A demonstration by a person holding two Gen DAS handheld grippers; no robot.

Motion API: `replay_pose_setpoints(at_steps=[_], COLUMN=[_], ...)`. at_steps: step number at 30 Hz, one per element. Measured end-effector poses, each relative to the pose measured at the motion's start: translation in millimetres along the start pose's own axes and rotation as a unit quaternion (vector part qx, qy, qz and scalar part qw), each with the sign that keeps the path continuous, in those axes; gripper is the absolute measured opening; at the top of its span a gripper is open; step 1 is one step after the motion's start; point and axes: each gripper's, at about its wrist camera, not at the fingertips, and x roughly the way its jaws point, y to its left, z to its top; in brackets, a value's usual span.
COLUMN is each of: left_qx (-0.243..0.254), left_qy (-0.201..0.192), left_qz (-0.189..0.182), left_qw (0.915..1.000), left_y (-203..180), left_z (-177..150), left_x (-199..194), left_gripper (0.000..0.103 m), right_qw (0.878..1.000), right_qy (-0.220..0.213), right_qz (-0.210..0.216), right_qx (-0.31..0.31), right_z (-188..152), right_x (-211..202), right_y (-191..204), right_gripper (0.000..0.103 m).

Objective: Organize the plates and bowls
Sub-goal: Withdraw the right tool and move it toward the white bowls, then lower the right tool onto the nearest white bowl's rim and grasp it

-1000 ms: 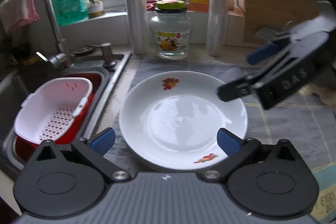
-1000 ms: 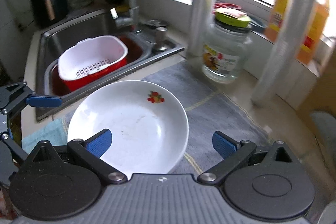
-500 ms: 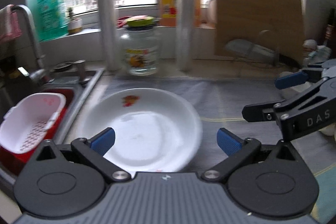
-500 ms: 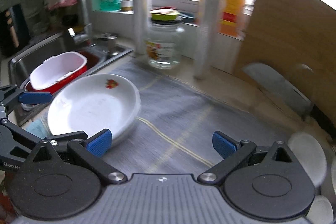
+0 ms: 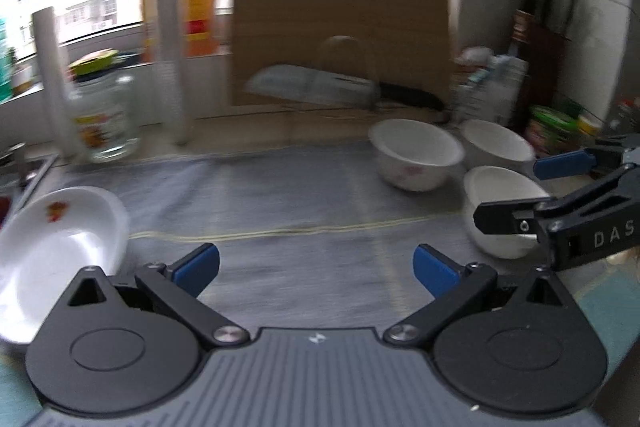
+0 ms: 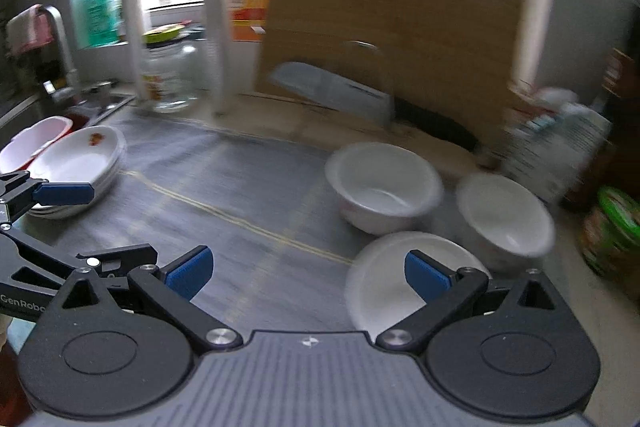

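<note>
On the left wrist view, left gripper is spread wide, empty, above the mat; plates lie far left, three bowls far right. Right wrist view: right gripper likewise released, nearest bowl under its right finger.

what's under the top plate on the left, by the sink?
In the right wrist view, more white rims show beneath the top plate, so it sits on a stack of plates. How many is unclear with the blur, and the left gripper's finger covers the stack's lower front edge.
</note>
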Motion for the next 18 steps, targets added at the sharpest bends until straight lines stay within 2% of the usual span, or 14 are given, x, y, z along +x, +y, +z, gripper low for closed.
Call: replay_pose_setpoints(at_steps=[4,9,14,18], left_qx=[0.030,0.056,0.089,0.101], left_qy=[0.000,0.020,0.028,0.022], left_qz=[-0.045,-0.102,-0.119,-0.124], left_qw=[0.9985,0.9930,0.9886,0.9869], left_y=[-35.1,-70.3,-98.5,-110.6], left_z=[0.2,-3.2,-3.8,-2.2], left_x=[13.7,35.0,52.0,62.9], left_gripper=[0.102,0.102,0.102,0.102], right_qw=[0.999,0.998,0.997,0.997], right_qy=[0.006,0.010,0.018,0.025], right_qz=[-0.022,-0.039,-0.042,-0.028], right_qx=[0.029,0.051,0.061,0.073], right_z=[-16.9,-30.3,-37.4,-39.6], right_x=[-8.9,-16.2,-15.2,-9.5], right_y=[-30.2,-58.2,-77.1,-87.2], right_gripper=[0.103,0.103,0.103,0.103])
